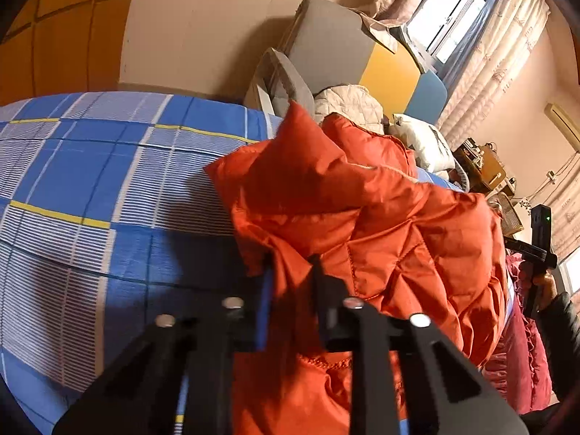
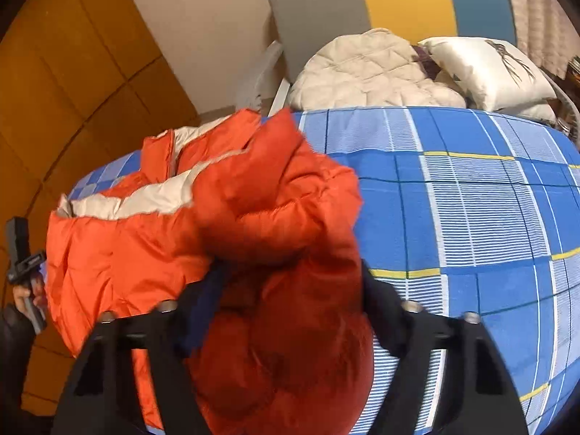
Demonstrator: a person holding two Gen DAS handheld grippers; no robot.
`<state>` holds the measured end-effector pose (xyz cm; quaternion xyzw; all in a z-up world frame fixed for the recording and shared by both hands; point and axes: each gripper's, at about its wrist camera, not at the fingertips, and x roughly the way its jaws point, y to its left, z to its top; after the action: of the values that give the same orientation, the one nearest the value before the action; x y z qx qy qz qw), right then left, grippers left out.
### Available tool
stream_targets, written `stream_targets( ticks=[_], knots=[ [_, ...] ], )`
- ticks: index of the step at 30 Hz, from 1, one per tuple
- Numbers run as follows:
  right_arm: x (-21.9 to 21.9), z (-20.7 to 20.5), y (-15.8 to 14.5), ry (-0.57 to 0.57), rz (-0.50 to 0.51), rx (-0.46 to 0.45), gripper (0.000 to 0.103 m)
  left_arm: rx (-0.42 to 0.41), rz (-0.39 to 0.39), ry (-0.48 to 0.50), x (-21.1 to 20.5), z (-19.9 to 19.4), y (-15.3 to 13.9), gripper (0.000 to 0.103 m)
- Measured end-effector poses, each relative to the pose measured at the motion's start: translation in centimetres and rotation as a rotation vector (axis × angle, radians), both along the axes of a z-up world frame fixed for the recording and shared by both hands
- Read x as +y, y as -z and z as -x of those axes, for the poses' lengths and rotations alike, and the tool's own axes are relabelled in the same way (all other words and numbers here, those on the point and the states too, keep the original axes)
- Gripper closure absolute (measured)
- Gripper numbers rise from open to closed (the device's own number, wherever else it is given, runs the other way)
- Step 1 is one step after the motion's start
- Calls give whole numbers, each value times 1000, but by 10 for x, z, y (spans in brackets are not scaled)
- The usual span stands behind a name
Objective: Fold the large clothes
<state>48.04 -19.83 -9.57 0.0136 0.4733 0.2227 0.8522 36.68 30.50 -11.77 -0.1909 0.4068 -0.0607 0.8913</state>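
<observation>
Left wrist view: the left gripper (image 1: 290, 272) pinches a fold of the orange puffer jacket (image 1: 380, 217) at lower centre on the blue plaid bedspread (image 1: 90, 181); a window (image 1: 449, 7) shows upper right. Right wrist view: the right gripper (image 2: 290, 282) clamps a thick bunch of the jacket (image 2: 253, 217) at centre, its white lining (image 2: 145, 199) visible only here. No writing is readable.

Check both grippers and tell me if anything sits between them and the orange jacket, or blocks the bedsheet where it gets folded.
Nothing visible does. The left gripper pinches a fold of the orange jacket, the right gripper has a bulky part between its fingers. The checked bedsheet beside it lies bare; the cream jacket sits far off.
</observation>
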Motion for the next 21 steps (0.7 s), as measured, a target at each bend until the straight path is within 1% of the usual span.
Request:
stream_targets(
  ticks=[2,5,8,14,18,21],
  knots=[
    [1,3,0,7,15,-4,75,-11,-20,-3,-1,6,-4,96],
    [2,12,-7,17,49,-26,88,-32,-52,-16,-4,16,-15,99],
    [-1,24,-26,37,54,-67,92,-60,-53,-48,-2,28,-28,99],
    [-3,47,-72,34,47,-171,94,-137,-76,-80,-4,57,-61,100],
    [1,51,-96,40,42,-225,95,-188,-70,-98,-2,66,-83,101],
    [5,44,-108,52,42,-252,95,-218,-77,-118,2,61,-99,101]
  ],
)
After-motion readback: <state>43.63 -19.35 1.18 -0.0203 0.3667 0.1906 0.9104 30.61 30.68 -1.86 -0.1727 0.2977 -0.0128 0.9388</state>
